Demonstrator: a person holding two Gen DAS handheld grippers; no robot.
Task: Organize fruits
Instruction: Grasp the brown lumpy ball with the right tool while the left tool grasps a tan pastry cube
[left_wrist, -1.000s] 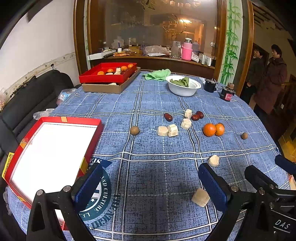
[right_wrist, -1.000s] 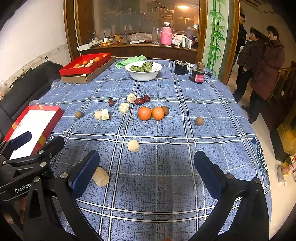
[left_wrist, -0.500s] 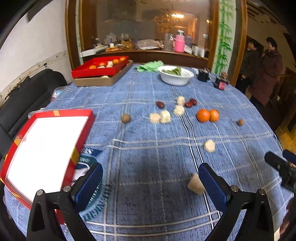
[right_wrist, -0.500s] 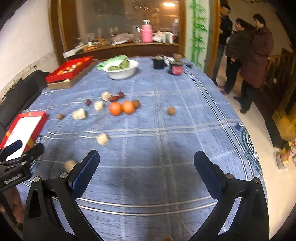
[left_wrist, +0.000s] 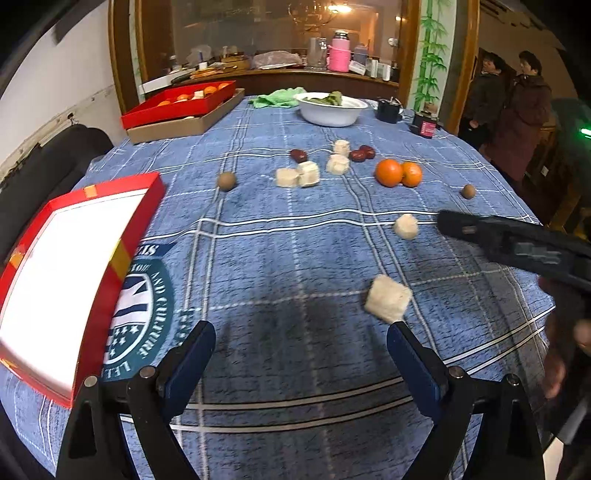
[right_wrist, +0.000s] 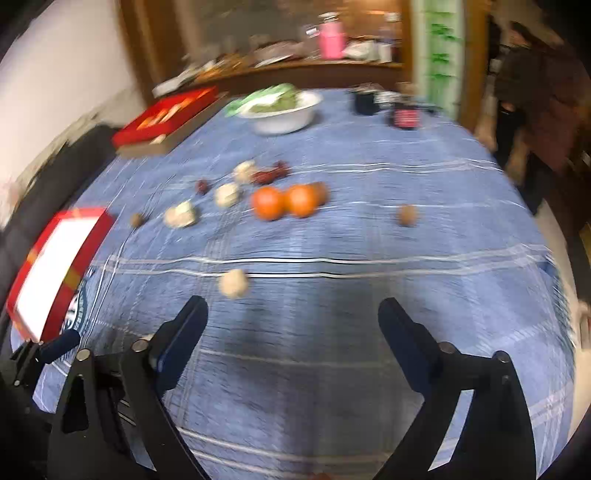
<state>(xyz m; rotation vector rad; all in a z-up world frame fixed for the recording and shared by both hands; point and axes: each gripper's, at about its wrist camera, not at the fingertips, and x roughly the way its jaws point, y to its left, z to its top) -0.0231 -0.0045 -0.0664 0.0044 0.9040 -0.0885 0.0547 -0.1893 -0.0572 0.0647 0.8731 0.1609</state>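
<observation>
Two oranges (left_wrist: 397, 172) lie mid-table with red dates (left_wrist: 362, 153), pale cubes (left_wrist: 299, 176) and small brown round fruits (left_wrist: 226, 181). A pale cube (left_wrist: 388, 298) lies just beyond my open, empty left gripper (left_wrist: 301, 347), near its right finger; another cube (left_wrist: 406, 226) lies farther right. An empty red box with a white inside (left_wrist: 70, 266) sits at the left. My right gripper (right_wrist: 291, 325) is open and empty above the cloth; its view is blurred. The oranges (right_wrist: 284, 201) lie ahead of it, a pale cube (right_wrist: 232, 282) just beyond its left finger.
A white bowl of greens (left_wrist: 330, 108), a green cloth (left_wrist: 280, 99) and a red tray of fruit on a cardboard box (left_wrist: 181, 107) stand at the far side. Dark jars (left_wrist: 424, 124) are far right. Two people (left_wrist: 517, 110) stand beyond the table. The right gripper's body (left_wrist: 517, 247) crosses the right side.
Both grippers have swung: the left one toward the near cube, the right one back leftward toward the fruits, with motion blur. Both stay open. Nothing on the table has moved.
</observation>
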